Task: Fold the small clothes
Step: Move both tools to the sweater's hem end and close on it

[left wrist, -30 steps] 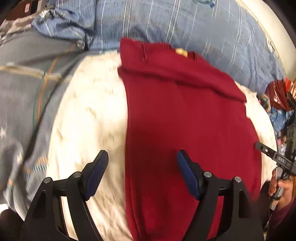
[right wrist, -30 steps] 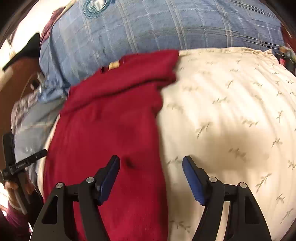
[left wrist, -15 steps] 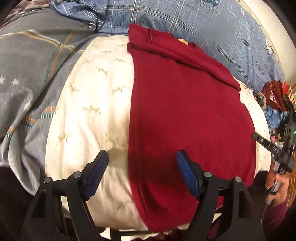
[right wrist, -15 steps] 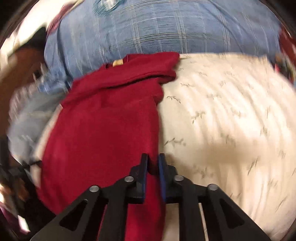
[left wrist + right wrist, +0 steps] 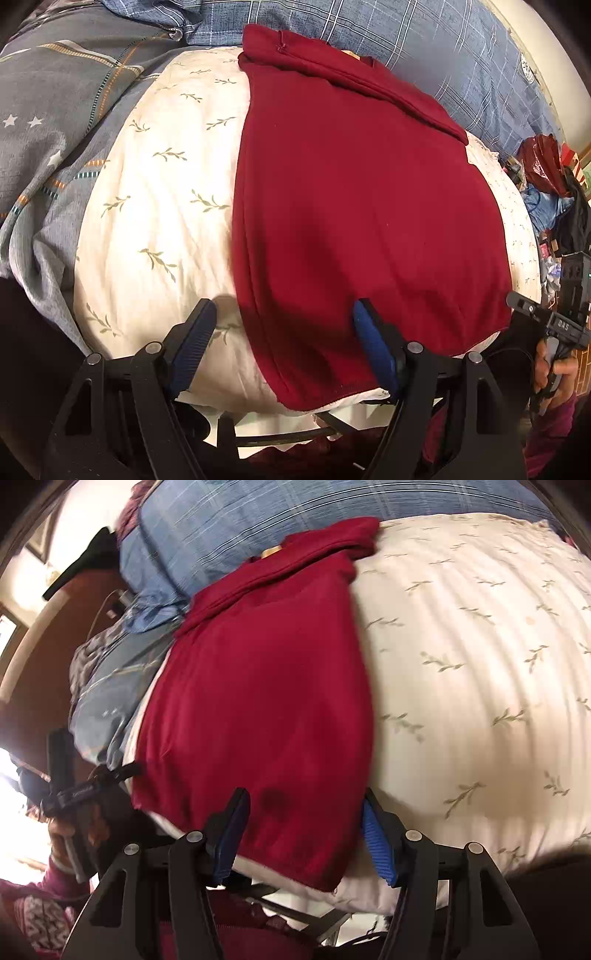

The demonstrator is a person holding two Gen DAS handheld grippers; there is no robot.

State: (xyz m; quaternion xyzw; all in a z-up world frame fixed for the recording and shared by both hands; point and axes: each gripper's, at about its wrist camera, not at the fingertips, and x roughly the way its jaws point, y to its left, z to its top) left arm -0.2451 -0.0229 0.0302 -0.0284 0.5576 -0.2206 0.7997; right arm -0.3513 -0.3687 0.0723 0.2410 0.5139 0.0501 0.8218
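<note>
Right wrist: both grippers' fingers spread wide, empty, astride red shirt (image 5: 258, 701) hem.

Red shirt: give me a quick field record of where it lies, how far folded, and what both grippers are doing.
item: red shirt
surface: cream leaf-print sheet
shirt state: lies flat as a long panel, a folded band across the far end, hem at the near bed edge
left gripper: open, straddles the shirt's left hem corner, no grip
right gripper: open, straddles the right hem corner, no grip
behind shirt: blue plaid bedding
left of sheet: grey star-print blanket
</note>
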